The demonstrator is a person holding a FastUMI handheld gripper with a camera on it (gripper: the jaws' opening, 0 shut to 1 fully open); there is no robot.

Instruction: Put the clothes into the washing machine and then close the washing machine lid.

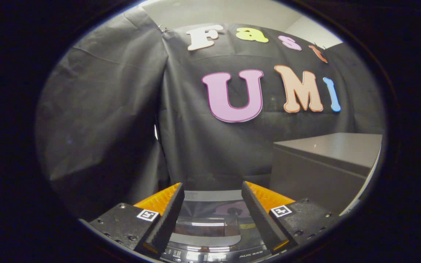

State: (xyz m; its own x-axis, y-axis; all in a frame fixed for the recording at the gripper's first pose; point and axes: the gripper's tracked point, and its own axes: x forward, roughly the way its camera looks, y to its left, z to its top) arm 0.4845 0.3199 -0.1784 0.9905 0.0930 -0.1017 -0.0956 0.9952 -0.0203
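Observation:
My gripper [212,191] is open, its two orange-and-black fingers [166,215] spread wide with nothing between them. Below and between them lies the top of the washing machine [210,233]. Its dark glossy lid [207,223] is down flat and reflects the wall. The control panel [214,255] runs along the machine's near edge, right under the fingers. No clothes can be seen around the machine or in the fingers.
A grey cabinet or counter [323,164] stands to the right of the machine, higher than its top. Black cloth walls [104,128] close the booth behind and to the left.

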